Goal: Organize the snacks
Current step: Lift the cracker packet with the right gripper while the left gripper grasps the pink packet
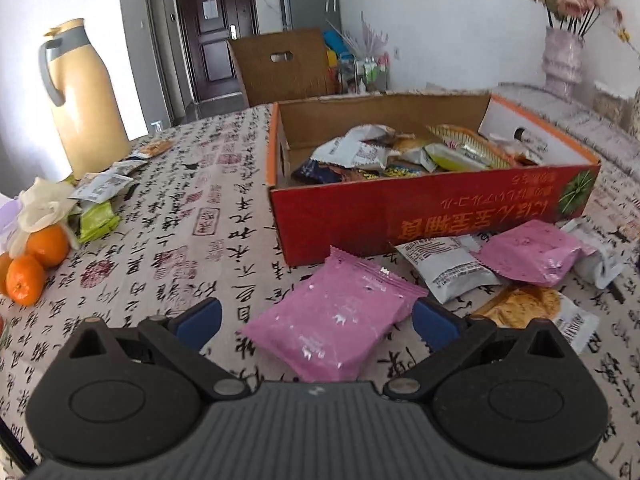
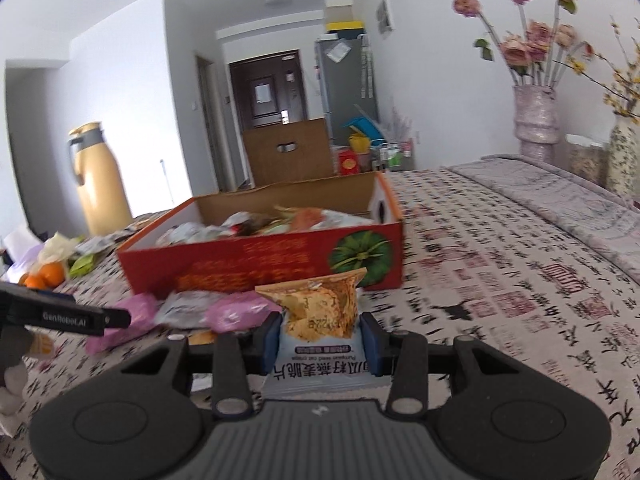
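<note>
The right gripper (image 2: 320, 340) is clamped on an orange-and-white snack packet (image 2: 320, 316), both blue pads pressing its sides, packet held upright above the counter (image 2: 500, 280) and just in front of the red cardboard box (image 2: 256, 264). The box is already approx. half full of mixed wrappers.

The left gripper (image 1: 316, 320) stands wide apart w/ nothing gripped; a pink packet (image 1: 332, 320) lies on the cloth between its fingers (pads not touching it). Near the box's front wall sit a grey-white packet (image 1: 448, 268), a second pink packet (image 1: 532, 252) and an orange packet (image 1: 520, 304).

Far left: oranges (image 1: 36, 264), a green packet (image 1: 98, 220), more wrappers, and a tan thermos jug (image 1: 84, 100). A vase w/ dried flowers (image 2: 536, 116) stands at the right.
</note>
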A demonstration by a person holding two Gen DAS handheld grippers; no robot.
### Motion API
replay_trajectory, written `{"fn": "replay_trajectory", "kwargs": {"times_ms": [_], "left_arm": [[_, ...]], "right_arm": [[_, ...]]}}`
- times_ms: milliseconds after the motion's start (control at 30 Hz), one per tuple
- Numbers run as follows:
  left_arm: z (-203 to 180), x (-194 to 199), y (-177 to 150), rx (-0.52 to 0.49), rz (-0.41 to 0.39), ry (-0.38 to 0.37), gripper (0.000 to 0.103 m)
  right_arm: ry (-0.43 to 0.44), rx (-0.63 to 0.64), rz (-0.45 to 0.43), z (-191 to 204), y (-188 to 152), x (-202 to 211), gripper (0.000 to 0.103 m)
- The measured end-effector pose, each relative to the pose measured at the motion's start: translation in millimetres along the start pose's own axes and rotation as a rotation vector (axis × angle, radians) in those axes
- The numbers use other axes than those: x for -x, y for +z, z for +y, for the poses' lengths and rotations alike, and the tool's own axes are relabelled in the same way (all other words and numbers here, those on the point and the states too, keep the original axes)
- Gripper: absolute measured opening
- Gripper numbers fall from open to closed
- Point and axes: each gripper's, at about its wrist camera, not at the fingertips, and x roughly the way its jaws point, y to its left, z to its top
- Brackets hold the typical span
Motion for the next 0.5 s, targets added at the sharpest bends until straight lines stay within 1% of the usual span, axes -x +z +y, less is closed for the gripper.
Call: {"fn": "replay_trajectory", "kwargs": {"times_ms": [200,333,433,500], "left_arm": [[-1,-28,0,-0.003,0.086,-0.005,0.103],[5,-34,1,0.03,0.088,-0.015,0.103],[11,-40,2,0.079,0.097,-0.051,0.103],[11,-40,2,0.079,0.093,-0.048,0.103]], "right_arm": [[-0.024,-0.03,-0.005,-15,2,-6,0.041],[-0.029,-0.038,0.0,-20,1,-9,0.041],[-0.025,-0.043,0.006,-20,-1,-10,0.041],[-0.022,-0.043,0.007,-20,-2,-10,0.041]]}}
